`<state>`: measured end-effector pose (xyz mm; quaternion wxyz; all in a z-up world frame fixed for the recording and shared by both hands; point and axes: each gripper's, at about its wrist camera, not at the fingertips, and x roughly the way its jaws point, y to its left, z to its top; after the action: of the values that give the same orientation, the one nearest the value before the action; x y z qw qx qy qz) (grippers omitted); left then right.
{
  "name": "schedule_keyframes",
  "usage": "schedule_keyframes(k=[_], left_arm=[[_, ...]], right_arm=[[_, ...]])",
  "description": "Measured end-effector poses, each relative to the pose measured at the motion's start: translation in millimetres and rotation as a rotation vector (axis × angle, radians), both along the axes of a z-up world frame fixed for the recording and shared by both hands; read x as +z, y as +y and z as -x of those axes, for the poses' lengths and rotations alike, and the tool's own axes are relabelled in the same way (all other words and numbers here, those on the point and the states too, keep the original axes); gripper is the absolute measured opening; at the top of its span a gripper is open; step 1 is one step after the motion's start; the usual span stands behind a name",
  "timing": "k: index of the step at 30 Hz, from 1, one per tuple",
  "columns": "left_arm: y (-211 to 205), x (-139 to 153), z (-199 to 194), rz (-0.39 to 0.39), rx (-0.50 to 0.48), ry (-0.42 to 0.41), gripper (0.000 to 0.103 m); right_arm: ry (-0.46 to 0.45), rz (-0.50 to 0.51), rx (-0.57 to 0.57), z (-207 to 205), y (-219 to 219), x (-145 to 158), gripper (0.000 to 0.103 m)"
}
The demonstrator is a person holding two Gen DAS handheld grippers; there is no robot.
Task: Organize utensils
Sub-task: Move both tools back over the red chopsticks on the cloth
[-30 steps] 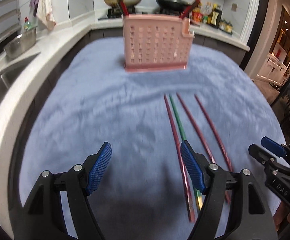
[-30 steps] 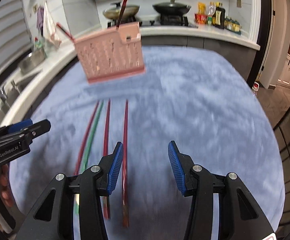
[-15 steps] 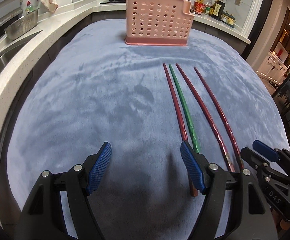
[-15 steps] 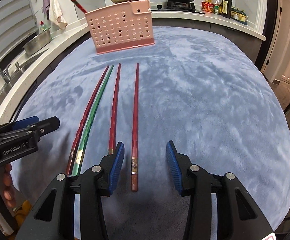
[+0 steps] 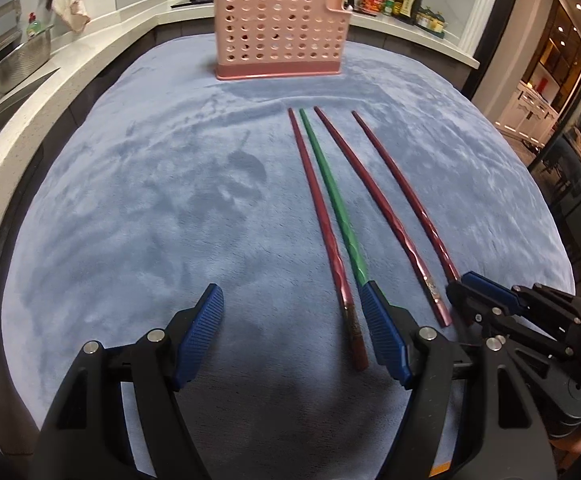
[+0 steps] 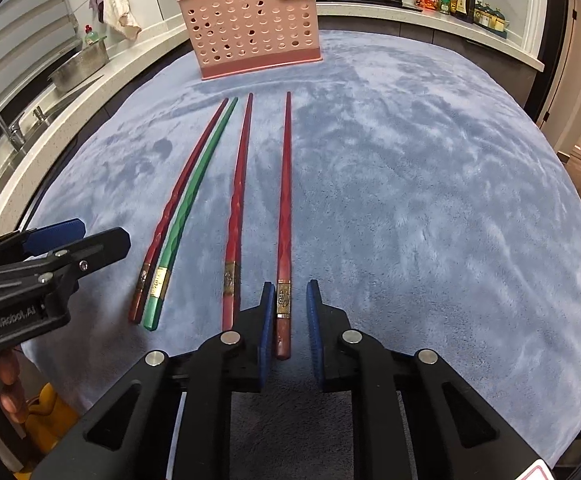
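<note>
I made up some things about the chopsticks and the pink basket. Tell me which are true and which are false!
1. Four chopsticks lie on the blue cloth. True.
2. Two of them are green. False: only one green chopstick; the others are red.
3. The right gripper has the outermost red chopstick between its closing jaws. True.
4. The pink basket lies tipped over. False: it stands upright.
5. The left gripper holds a chopstick. False: it is open, holding nothing.
</note>
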<state>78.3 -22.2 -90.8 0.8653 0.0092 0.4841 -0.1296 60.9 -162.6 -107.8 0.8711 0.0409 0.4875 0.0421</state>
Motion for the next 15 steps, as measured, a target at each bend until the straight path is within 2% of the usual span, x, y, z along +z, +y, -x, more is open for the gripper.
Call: schedule_keyframes(k=[10,15], left_arm=[[-6,-7,1,-0.003,-0.021,0.022,0.067],[-7,-14,-1,-0.015,-0.016,0.040,0.063]], right_arm=[[0.000,0.001,0.000,-1,0,-4,0.013],[0.001,-0.005,-0.002,-1,-1,-5,0.013]])
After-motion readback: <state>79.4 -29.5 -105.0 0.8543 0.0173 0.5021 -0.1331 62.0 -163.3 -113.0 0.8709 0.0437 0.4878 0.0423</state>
